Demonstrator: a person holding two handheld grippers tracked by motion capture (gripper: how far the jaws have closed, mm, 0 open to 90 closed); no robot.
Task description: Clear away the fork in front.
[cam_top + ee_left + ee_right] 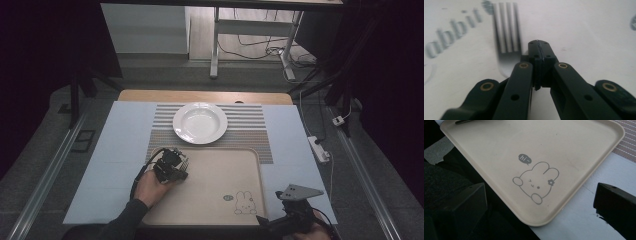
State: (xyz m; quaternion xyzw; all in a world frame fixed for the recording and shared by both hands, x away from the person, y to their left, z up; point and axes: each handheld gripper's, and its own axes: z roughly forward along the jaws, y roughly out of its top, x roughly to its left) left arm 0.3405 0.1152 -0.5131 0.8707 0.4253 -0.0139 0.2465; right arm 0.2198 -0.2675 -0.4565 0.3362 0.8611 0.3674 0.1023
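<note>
Left tongs (539,45) pinched on metal fork (507,37) | right tongs (541,202) agape | smooth beige tray (220,175)

One plate (200,122); one tray (215,200); one fork (506,32); one striped placemat (245,125); two claws.

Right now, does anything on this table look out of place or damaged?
Nothing stands out. The white plate sits upright on the striped placemat, the beige tray lies flat and unspilled, and the fork looks intact by the left gripper.
</note>
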